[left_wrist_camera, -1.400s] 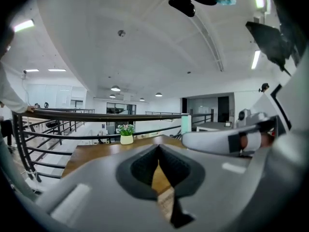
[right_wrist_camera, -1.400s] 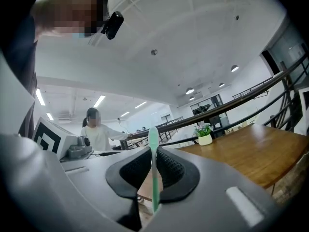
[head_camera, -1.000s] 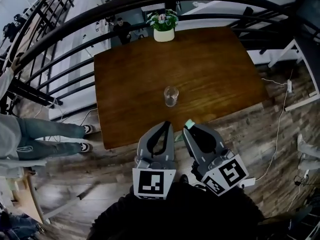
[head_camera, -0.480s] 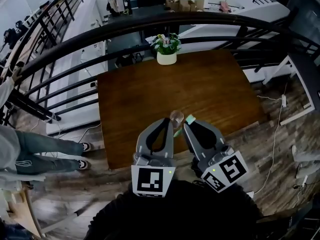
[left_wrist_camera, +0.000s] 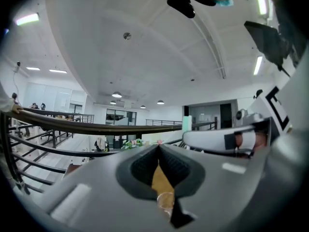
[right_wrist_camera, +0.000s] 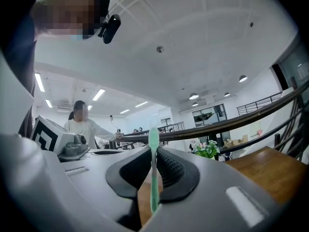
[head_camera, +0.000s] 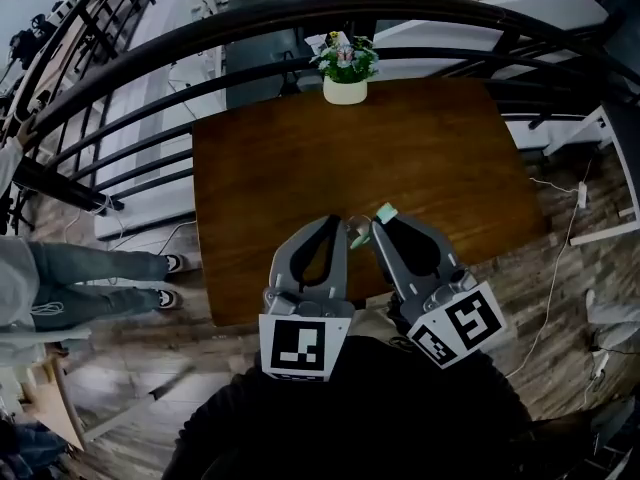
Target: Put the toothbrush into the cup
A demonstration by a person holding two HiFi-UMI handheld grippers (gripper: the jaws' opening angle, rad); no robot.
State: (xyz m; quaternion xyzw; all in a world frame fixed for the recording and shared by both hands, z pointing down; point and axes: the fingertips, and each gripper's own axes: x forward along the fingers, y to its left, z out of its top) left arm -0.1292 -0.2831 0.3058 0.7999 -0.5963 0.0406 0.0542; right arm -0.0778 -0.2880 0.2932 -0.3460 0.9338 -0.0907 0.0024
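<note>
The clear glass cup stands near the front edge of the brown table, mostly hidden between my two grippers. My right gripper is shut on a mint-green toothbrush that stands upright between its pads; in the right gripper view the toothbrush runs straight up through the right gripper. My left gripper is shut with nothing in it, just left of the cup. In the left gripper view the cup shows low behind the closed left gripper.
A white pot of flowers stands at the table's far edge. A dark curved railing runs behind the table. A person's legs are on the wooden floor at the left. Another person stands in the background.
Both grippers have moved forward over the table's front edge. The cup, earlier clear ahead of them, now sits between their tips and is largely covered.
</note>
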